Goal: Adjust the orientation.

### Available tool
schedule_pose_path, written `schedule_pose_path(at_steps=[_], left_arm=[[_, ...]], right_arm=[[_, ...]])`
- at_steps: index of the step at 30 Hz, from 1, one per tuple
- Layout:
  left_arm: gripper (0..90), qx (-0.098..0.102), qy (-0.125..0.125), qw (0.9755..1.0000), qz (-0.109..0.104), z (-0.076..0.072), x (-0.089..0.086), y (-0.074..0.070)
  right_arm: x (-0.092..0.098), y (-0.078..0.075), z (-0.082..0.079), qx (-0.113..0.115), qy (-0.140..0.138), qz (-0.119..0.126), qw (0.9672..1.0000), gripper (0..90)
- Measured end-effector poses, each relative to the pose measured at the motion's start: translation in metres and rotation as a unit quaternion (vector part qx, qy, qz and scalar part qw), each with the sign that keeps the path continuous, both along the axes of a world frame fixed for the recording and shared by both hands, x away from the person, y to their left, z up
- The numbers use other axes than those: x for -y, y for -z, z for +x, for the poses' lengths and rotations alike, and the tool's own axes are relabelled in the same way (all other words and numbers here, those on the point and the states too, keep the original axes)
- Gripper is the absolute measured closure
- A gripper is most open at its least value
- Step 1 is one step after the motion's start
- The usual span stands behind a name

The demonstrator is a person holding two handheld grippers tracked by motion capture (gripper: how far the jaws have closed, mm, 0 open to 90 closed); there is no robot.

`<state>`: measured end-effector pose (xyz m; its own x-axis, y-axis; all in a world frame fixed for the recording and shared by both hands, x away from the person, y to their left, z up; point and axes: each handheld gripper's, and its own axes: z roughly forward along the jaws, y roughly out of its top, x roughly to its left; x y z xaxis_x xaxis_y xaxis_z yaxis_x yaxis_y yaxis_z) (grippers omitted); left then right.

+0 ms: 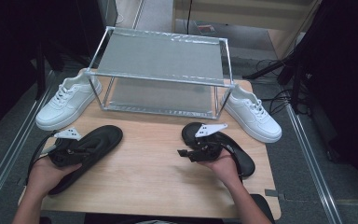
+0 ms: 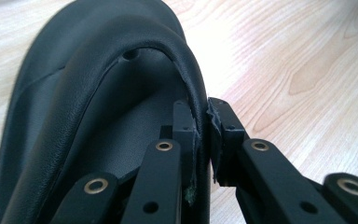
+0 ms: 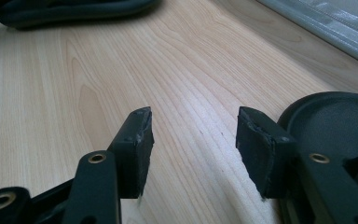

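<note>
Two black slippers lie on the wooden table. The left slipper [image 1: 95,144] rests at the front left, and my left gripper [image 1: 72,151] is shut on its strap [image 2: 121,65]; the jaws pinch the strap's edge in the left gripper view. The right slipper [image 1: 244,161] lies at the front right, partly under my right hand. My right gripper [image 1: 185,153] stands open just left of it, with bare table between its fingertips [image 3: 140,140]. The slipper's sole [image 3: 335,121] shows beside the right jaw.
A metal-framed shoe rack [image 1: 161,70] with grey shelves stands at the back middle of the table [image 1: 154,172]. A white sneaker [image 1: 67,100] sits left of it and another white sneaker [image 1: 254,112] to its right. Cables lie on the floor at right.
</note>
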<state>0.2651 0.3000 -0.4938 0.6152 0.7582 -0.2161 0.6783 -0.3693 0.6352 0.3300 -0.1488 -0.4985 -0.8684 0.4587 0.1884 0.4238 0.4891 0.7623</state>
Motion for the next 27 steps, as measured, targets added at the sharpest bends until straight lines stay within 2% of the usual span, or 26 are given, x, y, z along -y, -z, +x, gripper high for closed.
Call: schedule_pose_path(at_steps=[5, 9, 14, 17, 21, 27], left_arm=[[82.5, 0.023, -0.008, 0.9997, -0.004, -0.003, 0.005, -0.011], [82.4, 0.038, -0.004, 0.9993, -0.004, -0.004, 0.016, -0.019], [82.5, 0.043, 0.009, 0.9990, -0.002, -0.001, 0.030, -0.025], [82.5, 0.032, 0.015, 0.9993, -0.012, 0.002, 0.036, -0.027], [82.5, 0.028, 0.023, 0.9991, -0.023, 0.007, 0.046, -0.030], [82.5, 0.019, 0.044, 0.9986, -0.020, 0.016, 0.065, -0.030]], right_arm=[[0.000, 0.000, 0.000, 0.001, 0.000, 0.001, 1.0000, 47.1], [0.000, -0.001, -0.001, 0.000, 0.002, -0.001, 1.0000, 47.2], [0.001, -0.001, -0.003, 0.001, 0.003, -0.006, 1.0000, 47.0], [0.003, -0.001, -0.006, 0.002, 0.004, -0.004, 1.0000, 47.0], [0.004, -0.002, -0.012, 0.004, 0.000, 0.005, 1.0000, 46.9], [0.001, -0.001, -0.018, 0.003, -0.001, 0.000, 1.0000, 46.9]])
